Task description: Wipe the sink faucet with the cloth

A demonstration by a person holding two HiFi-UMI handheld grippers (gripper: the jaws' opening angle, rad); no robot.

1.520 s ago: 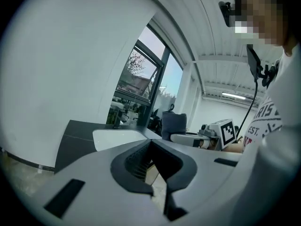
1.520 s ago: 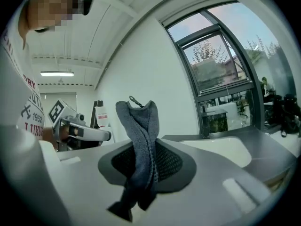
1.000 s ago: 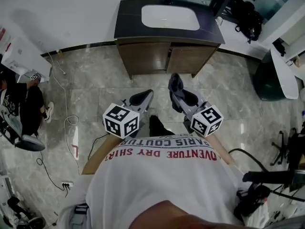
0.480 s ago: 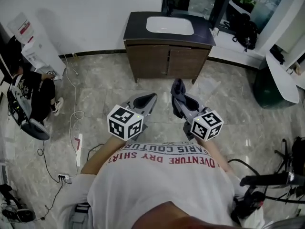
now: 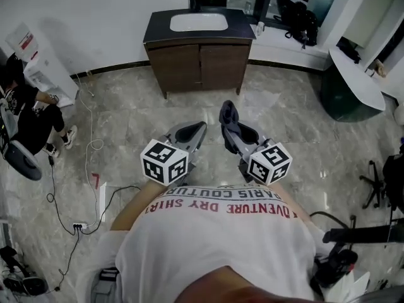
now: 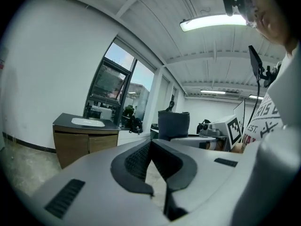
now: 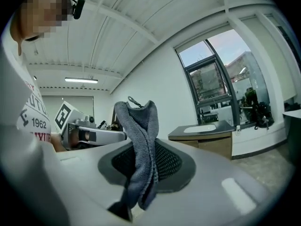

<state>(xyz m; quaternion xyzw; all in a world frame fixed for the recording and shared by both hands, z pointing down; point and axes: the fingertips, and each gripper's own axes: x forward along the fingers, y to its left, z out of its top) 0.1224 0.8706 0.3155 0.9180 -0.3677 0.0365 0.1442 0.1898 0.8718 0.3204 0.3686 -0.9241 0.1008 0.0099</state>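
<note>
The left tool is holding its jaws together at the tips, with nothing between them. The right tool is clamping a grey cloth, which is standing up past the jaw tips and hanging in folds between the pads. Both tools are hovering side by side, close in front of the person's white shirt, the left one apart from the cloth.

Ahead of the tools, open marble floor is stretching to a wooden vanity cabinet, well apart from both. Its dark surface is carrying a white sink, set against the white wall beside a tall window.

Off to the left, a white cable is trailing over the floor and a seated person is being cut off by the frame edge. The faucet is too small to make out, and the frame edge is cropping the area behind the sink.
</note>
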